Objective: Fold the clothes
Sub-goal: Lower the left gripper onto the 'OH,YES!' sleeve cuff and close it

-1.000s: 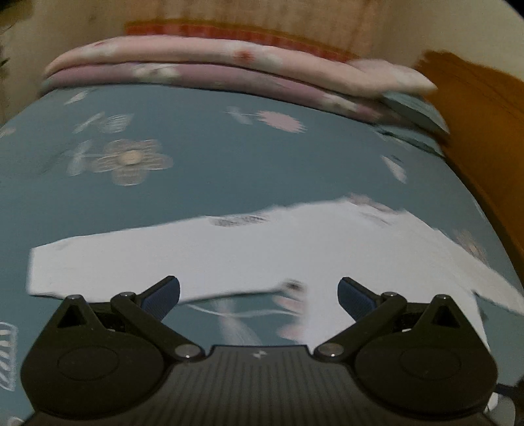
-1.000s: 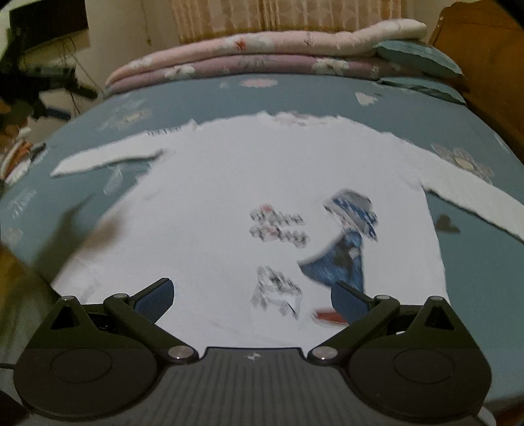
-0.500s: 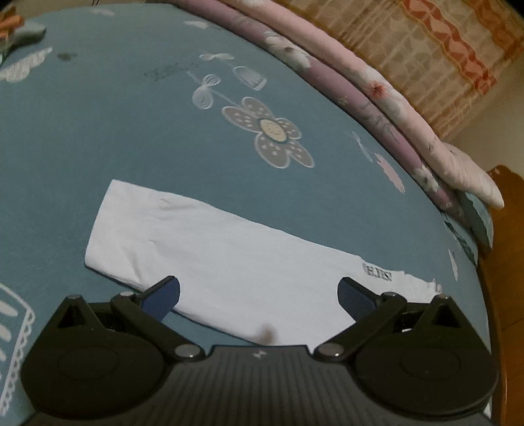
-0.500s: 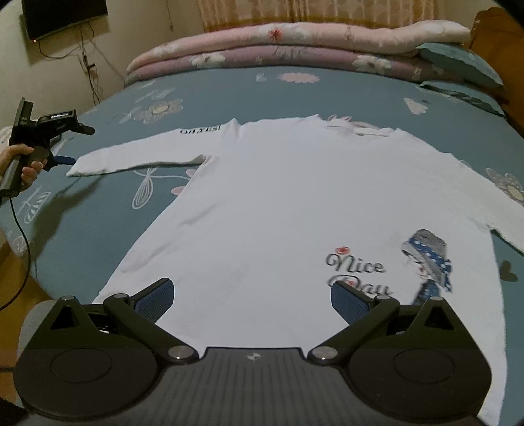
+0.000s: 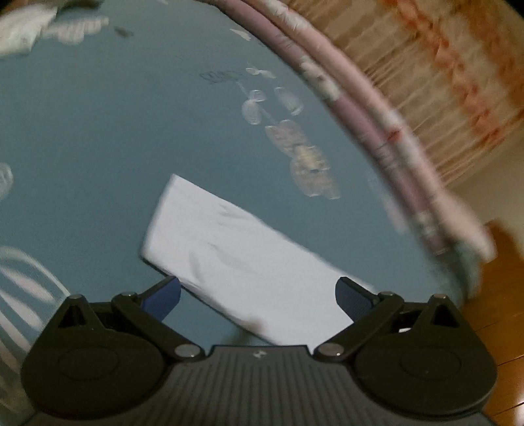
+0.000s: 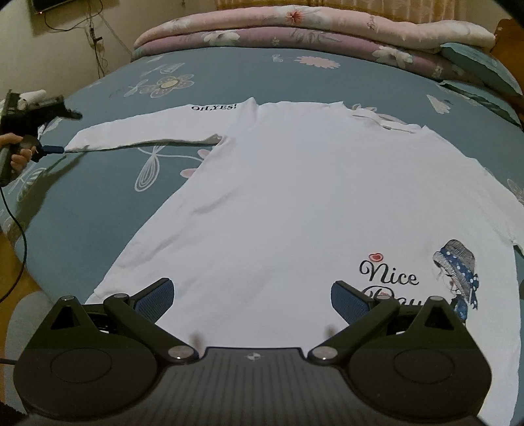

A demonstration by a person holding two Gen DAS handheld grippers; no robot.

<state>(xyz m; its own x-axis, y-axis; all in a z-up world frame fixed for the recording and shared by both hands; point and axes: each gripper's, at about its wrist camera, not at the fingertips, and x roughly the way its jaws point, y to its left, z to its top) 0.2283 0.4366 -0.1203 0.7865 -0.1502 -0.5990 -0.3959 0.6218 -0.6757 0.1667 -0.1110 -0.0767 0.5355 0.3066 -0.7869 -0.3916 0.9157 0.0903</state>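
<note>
A white long-sleeved shirt (image 6: pixel 294 203) lies spread flat on the teal bed, with "Nice Day" and a girl printed near its hem. Its left sleeve (image 6: pixel 147 131) stretches out toward the bed's left side. My right gripper (image 6: pixel 250 296) hangs open just over the shirt's lower hem, nothing between its fingers. In the left wrist view the sleeve (image 5: pixel 235 255) runs diagonally, and my left gripper (image 5: pixel 258 296) is open with the sleeve's near edge between its fingers. The right wrist view shows the left gripper (image 6: pixel 55 150), held by a hand (image 6: pixel 16 154), at the cuff.
The teal flowered bedsheet (image 6: pixel 98 203) covers the bed. Folded pink and purple quilts (image 6: pixel 294 29) are stacked along the far edge, with a teal pillow (image 6: pixel 475 62) and wooden headboard (image 5: pixel 491 295) at the right. A cable (image 6: pixel 19 236) hangs off the left edge.
The left gripper has swung round and closed in on the sleeve near the cuff. The right gripper has dropped closer to the shirt's hem. Both stay open.
</note>
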